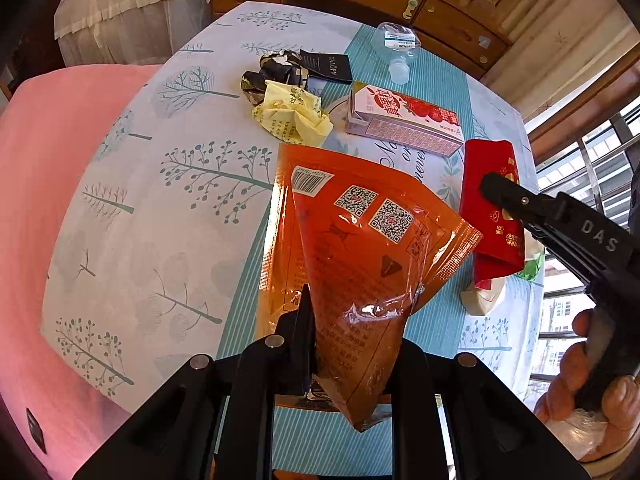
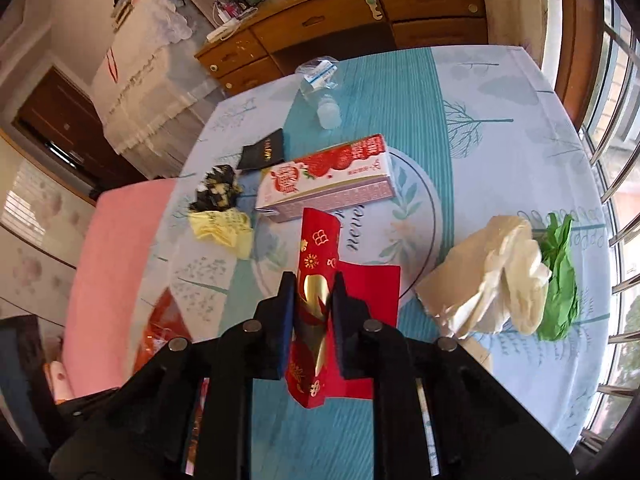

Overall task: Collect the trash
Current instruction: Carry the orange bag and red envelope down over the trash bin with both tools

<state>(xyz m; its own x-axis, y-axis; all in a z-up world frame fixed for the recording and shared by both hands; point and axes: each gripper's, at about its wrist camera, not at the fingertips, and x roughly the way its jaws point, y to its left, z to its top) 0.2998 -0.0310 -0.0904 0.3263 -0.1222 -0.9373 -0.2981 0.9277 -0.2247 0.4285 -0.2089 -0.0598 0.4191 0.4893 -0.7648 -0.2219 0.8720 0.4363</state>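
Right wrist view: the red envelope [image 2: 316,280] stands between the two pads of the right gripper [image 2: 314,320], pinched at its gold-printed middle, its long axis running straight on from the fingers toward the strawberry carton [image 2: 324,176], its far end tilted up off the tablecloth [image 2: 500,152] and its near flap hanging below the jaws. In the left wrist view the same envelope [image 1: 490,208] shows right of the orange pouch [image 1: 360,264], which the left gripper [image 1: 320,344] clamps by its lower end so that it hangs clear of the cloth. Both hands appear loaded, so the next move likely turns on carrying, not reaching. Of the litter left, the white tissue [image 2: 504,280] and green wrapper [image 2: 560,280] lie nearer the right gripper, the yellow paper [image 1: 292,114] and dark crumpled wrapper [image 1: 276,70] nearer the left.
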